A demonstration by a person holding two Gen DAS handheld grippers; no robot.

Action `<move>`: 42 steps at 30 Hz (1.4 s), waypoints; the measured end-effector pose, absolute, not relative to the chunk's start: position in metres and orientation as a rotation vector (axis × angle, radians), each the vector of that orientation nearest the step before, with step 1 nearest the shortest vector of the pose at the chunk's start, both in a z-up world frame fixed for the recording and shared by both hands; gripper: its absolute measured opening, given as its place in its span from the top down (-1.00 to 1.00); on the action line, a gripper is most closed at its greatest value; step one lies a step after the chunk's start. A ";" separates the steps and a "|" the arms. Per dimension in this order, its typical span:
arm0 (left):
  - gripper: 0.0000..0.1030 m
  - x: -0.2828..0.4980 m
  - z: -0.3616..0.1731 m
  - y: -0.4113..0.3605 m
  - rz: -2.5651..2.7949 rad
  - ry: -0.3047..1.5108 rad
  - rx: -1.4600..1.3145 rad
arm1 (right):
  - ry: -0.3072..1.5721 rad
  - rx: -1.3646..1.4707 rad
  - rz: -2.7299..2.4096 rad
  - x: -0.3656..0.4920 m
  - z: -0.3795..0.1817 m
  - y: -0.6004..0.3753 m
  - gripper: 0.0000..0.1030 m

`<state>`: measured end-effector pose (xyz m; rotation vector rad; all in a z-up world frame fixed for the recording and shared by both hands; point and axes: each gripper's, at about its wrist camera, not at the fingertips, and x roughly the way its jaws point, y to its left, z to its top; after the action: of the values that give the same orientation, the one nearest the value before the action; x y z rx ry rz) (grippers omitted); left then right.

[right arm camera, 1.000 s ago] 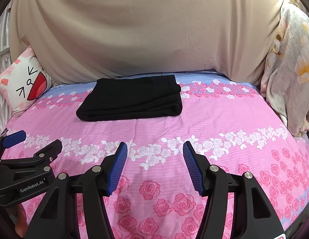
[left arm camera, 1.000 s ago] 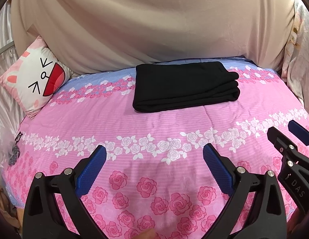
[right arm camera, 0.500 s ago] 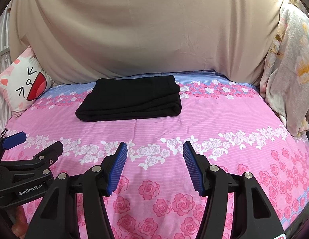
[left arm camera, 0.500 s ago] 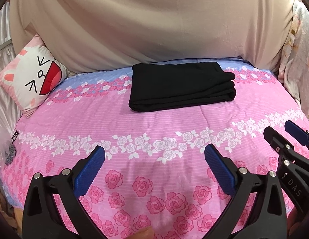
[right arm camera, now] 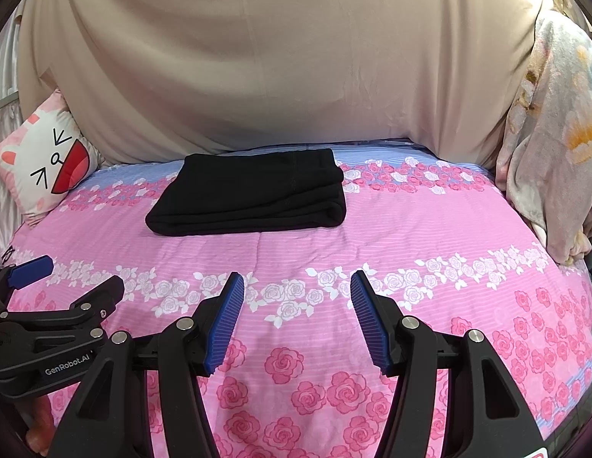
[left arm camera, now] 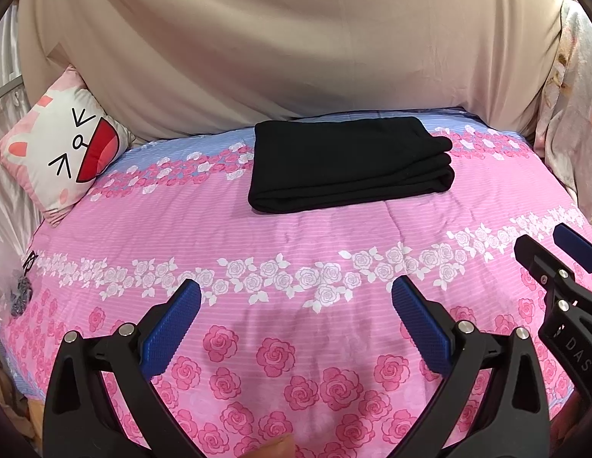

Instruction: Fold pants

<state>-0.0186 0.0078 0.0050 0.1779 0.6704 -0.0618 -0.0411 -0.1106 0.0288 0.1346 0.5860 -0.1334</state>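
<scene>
Since the black pants already lie as a compact, layered rectangle on the far part of the bed, close to the beige drape that hangs behind it, the folding itself looks done and the step in hand reads as the pause after release. The left gripper has its jaws spread wide over the pink rose-print cover with nothing between them, and the right gripper likewise has its jaws parted and empty; both hover near the bed's front edge, well apart from the garment. If anything remains, it would be a tidying touch: the rolled fold at the bundle's right end looks a little bulged, so a next move would call for reaching forward across the open cover and pressing or squaring that end without dragging the layers loose. Nothing lies between the grippers and the pants. A cartoon cat pillow leans at the far left corner, and a pale floral blanket hangs at the right side; both sit clear of the bundle. In each wrist view the other gripper shows at the side, just beside its partner, so they would need to spread apart before reaching.
</scene>
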 end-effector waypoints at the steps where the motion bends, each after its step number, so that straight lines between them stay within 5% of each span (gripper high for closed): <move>1: -0.91 -0.019 0.005 0.008 -0.064 0.669 0.180 | 0.586 0.134 -0.132 -0.041 0.029 -0.110 -0.11; 42: -0.91 -0.026 0.014 0.009 -0.065 0.624 0.201 | 0.572 0.126 -0.130 -0.044 0.035 -0.108 -0.11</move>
<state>-0.0260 0.0095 0.0140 0.2006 0.6237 -0.0653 -0.0441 -0.1080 0.0347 0.1263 0.5718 -0.1296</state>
